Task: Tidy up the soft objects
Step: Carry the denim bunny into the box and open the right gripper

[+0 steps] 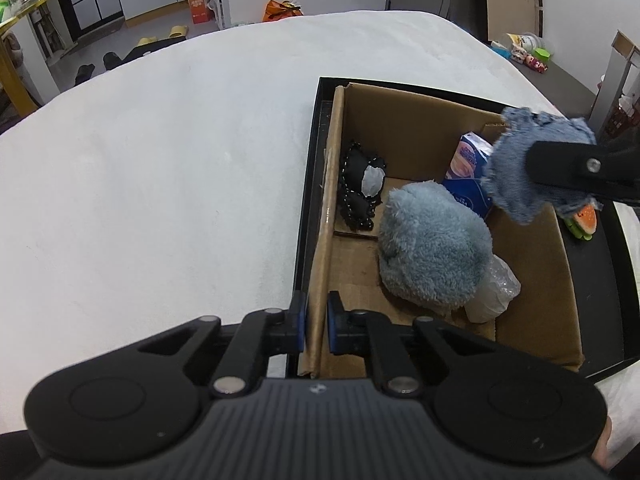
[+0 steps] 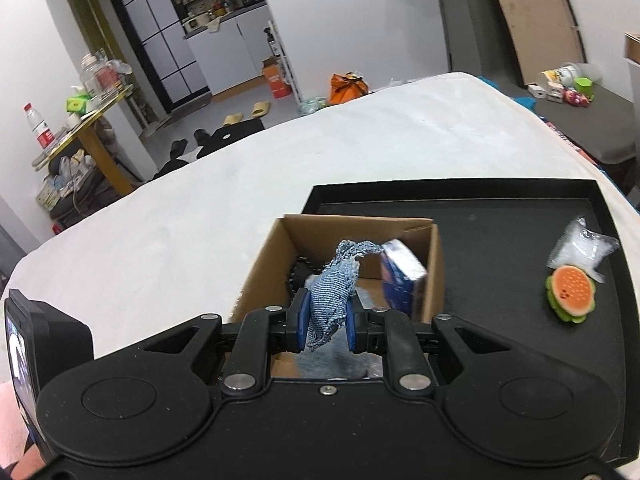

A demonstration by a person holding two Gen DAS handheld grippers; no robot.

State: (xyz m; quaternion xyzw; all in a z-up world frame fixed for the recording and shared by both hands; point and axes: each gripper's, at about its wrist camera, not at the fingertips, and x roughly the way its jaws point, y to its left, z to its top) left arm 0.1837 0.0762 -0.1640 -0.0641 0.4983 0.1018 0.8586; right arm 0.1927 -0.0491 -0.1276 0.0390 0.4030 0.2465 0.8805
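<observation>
Holding a frayed denim piece (image 2: pixel 334 292) over the cardboard box (image 2: pixel 260 276), the right gripper (image 2: pixel 326 328) has its jaws clamped on the cloth, while the left gripper (image 1: pixel 316 326) pinches the box's near wall between narrow jaws. I'd say the job is well along: a blue plush (image 1: pixel 434 242), a black beaded item (image 1: pixel 358 184) and a tissue pack (image 1: pixel 468 160) already sit inside. The right view alone shows what remains on the black tray (image 2: pixel 500 232): a burger-shaped toy (image 2: pixel 570 293) and a clear packet (image 2: pixel 586 248).
</observation>
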